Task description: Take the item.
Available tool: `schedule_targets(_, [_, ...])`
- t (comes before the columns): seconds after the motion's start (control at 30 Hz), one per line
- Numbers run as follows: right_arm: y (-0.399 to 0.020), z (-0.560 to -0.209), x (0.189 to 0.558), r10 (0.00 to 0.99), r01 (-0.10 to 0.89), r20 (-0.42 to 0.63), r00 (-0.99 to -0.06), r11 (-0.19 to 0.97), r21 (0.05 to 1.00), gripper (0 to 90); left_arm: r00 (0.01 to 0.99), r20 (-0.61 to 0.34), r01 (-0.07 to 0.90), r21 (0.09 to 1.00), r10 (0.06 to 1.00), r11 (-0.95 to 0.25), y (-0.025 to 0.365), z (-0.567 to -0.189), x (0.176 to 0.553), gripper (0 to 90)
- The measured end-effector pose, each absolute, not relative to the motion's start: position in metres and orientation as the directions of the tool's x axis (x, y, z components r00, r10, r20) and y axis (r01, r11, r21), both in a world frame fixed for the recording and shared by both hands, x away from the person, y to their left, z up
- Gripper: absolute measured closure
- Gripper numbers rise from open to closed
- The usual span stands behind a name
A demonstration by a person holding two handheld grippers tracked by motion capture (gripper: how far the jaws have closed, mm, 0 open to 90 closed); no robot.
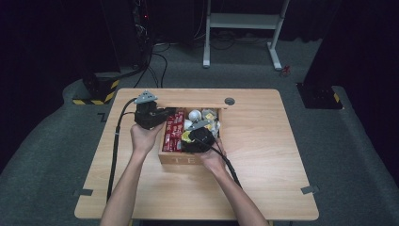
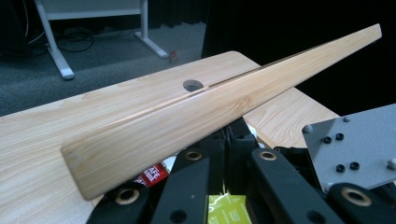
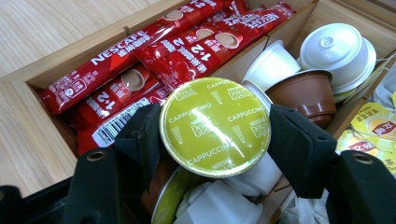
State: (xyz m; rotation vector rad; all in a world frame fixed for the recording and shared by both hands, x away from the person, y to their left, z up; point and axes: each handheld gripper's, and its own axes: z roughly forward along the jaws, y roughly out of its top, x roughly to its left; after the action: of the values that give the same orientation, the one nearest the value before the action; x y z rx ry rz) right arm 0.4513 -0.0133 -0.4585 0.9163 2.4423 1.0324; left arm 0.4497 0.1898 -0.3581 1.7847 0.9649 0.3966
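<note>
An open wooden box [image 1: 188, 160] stands in the middle of the table. Its lid [image 1: 193, 105] is raised, and my left gripper [image 1: 149, 115] is shut on it at the box's back left corner. In the left gripper view the lid [image 2: 210, 107] slants across just above my left gripper [image 2: 229, 158]. My right gripper [image 1: 200, 136] is down in the box's middle compartment. It [image 3: 215, 135] is shut on a capsule with a yellow-green "Cappuccino" foil top [image 3: 215, 126], one pad [image 3: 294, 144] pressing on each side of its rim.
Red Nescafé sachets [image 3: 140, 60] fill the compartment beside the capsules. White capsules [image 3: 336, 51] and a brown one [image 3: 306, 93] lie behind the held one. Yellow tea bags [image 3: 373, 126] sit in the far compartment. The table [image 1: 263, 155] has a cable hole [image 1: 229, 101].
</note>
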Motion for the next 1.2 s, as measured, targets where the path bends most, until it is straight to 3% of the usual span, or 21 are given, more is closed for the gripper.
schedule_targets(1.2, [-0.029,-0.445,0.446,0.690,0.417,-0.045,-0.722,0.487,0.767,37.5,0.626,-0.176,0.429,0.891,0.760,-0.148,0.189,-0.358,0.450,88.4])
